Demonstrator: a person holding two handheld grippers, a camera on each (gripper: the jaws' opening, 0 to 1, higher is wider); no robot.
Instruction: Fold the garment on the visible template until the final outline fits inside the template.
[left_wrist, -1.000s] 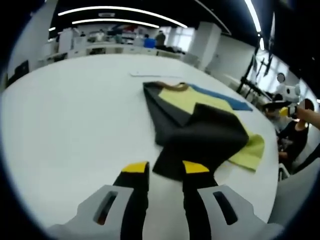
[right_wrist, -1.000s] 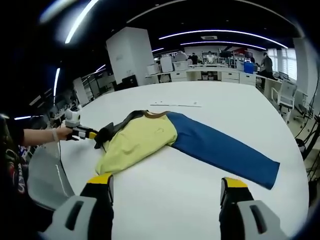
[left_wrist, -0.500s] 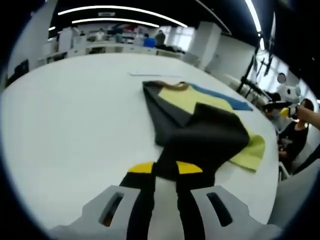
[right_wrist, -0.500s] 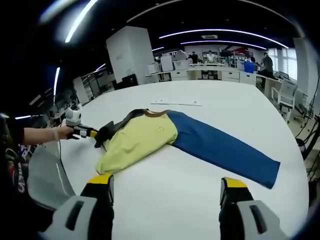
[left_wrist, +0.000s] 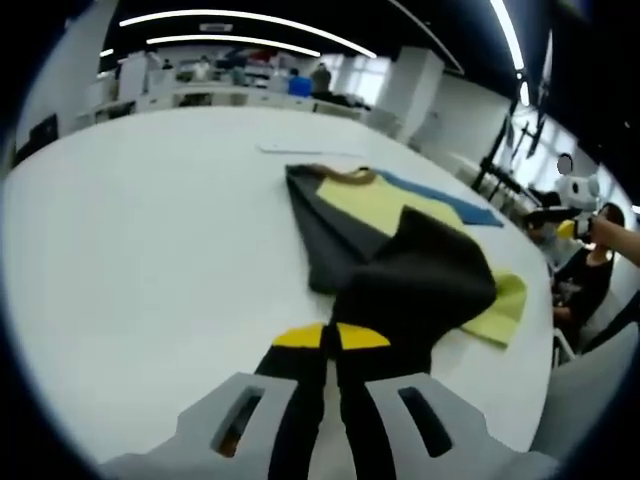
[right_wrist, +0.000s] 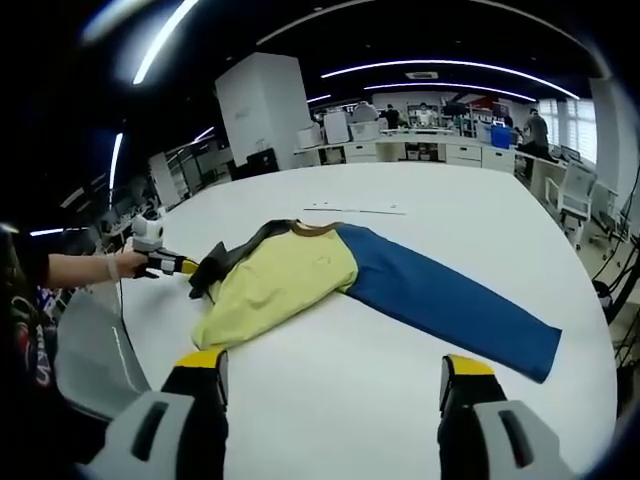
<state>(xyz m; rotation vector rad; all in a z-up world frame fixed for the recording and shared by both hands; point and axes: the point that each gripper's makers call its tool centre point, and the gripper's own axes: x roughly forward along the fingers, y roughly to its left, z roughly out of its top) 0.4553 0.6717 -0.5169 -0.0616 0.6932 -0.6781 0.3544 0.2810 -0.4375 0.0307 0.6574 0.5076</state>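
Note:
The garment has a yellow body (right_wrist: 285, 280), a blue sleeve (right_wrist: 450, 305) and a dark grey sleeve (left_wrist: 420, 270). It lies on the white table (left_wrist: 130, 230). The dark sleeve is folded across the yellow body (left_wrist: 375, 200). My left gripper (left_wrist: 330, 338) is shut on that sleeve's end, which rises slightly off the table. In the right gripper view, the left gripper (right_wrist: 185, 267) pinches the dark sleeve (right_wrist: 235, 252) at the garment's left side, a hand behind it. My right gripper (right_wrist: 335, 400) hangs open above bare table (right_wrist: 400, 400), short of the garment.
A thin pale strip (right_wrist: 355, 209) lies on the table beyond the collar, also seen as the strip (left_wrist: 300, 150) in the left gripper view. The table edge (right_wrist: 130, 360) runs close on the left. A seated person (left_wrist: 590, 270) is beside the table. Desks and office furniture stand far behind.
My left jaws have come together onto the end of the dark sleeve, and the sleeve has bunched and lifted a little. The right gripper has stayed open and still.

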